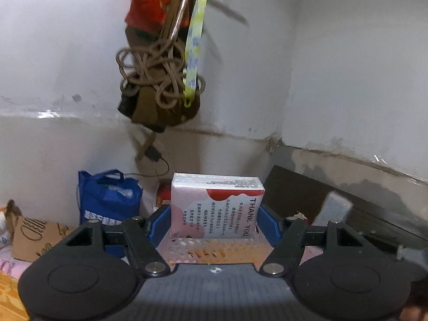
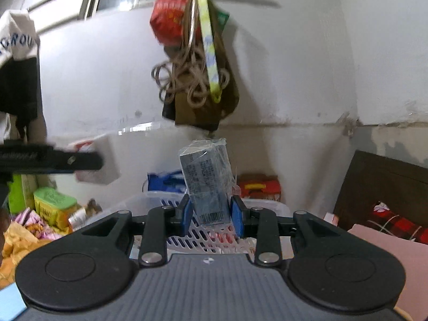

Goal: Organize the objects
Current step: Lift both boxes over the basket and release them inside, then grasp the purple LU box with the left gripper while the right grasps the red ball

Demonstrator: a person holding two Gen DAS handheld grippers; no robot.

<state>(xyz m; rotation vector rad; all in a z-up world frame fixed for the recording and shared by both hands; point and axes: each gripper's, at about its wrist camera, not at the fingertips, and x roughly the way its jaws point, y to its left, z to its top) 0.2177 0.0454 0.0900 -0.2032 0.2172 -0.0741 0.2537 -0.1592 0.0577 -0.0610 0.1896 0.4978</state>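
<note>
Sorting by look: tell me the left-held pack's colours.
White pack with pink and red; left wrist view.

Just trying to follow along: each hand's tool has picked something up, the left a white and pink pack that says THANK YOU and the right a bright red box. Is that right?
Nearly. The left gripper does hold the white and pink pack. But the right gripper holds a dark grey box in clear wrap, not a bright red one. The right wrist view shows it between the blue jaws.
</note>
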